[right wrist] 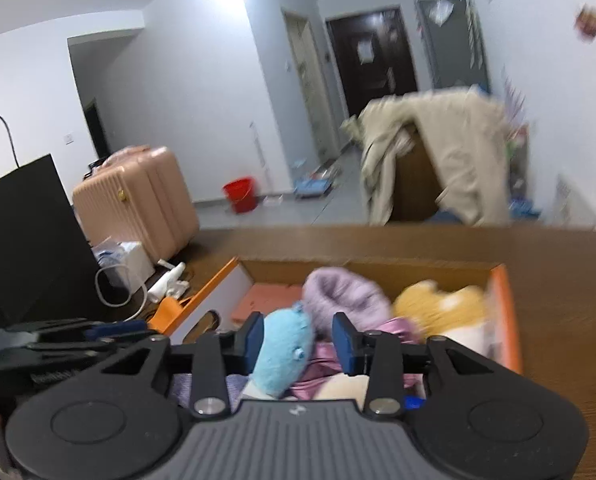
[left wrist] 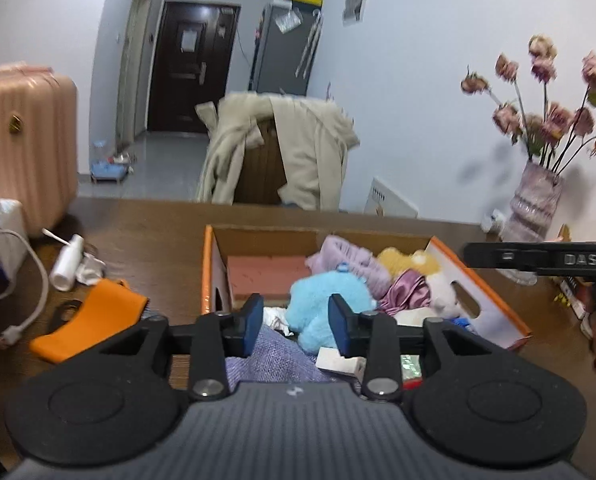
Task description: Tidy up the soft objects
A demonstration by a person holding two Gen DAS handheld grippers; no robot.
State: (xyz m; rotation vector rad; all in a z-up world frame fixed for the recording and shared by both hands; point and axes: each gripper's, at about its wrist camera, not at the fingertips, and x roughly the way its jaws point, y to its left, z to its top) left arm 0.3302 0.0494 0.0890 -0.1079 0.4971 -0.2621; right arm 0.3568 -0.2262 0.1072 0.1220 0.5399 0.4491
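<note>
An orange-rimmed cardboard box [left wrist: 493, 280] on the brown table holds soft things: a light-blue plush toy [left wrist: 317, 304], a lilac knit piece [left wrist: 349, 260], a yellow plush [left wrist: 401, 260], pink satin cloth [left wrist: 405, 292] and a purple-blue cloth [left wrist: 274, 356]. My left gripper [left wrist: 296, 322] is open above the box's near end, empty, with the blue plush beyond its fingers. My right gripper [right wrist: 298, 342] is open over the same box [right wrist: 505, 304]; the blue plush [right wrist: 286, 352] lies between its fingers, not clamped. The lilac knit [right wrist: 341, 300] and yellow plush [right wrist: 437, 304] lie beyond.
Left of the box lie an orange pouch [left wrist: 90, 320], a white tube [left wrist: 68, 262] and a white cable [left wrist: 30, 280]. A vase of dried flowers [left wrist: 533, 204] stands at the right. A pink suitcase [left wrist: 22, 140], a black bag [right wrist: 26, 232] and a coat-draped chair [left wrist: 282, 152] surround the table.
</note>
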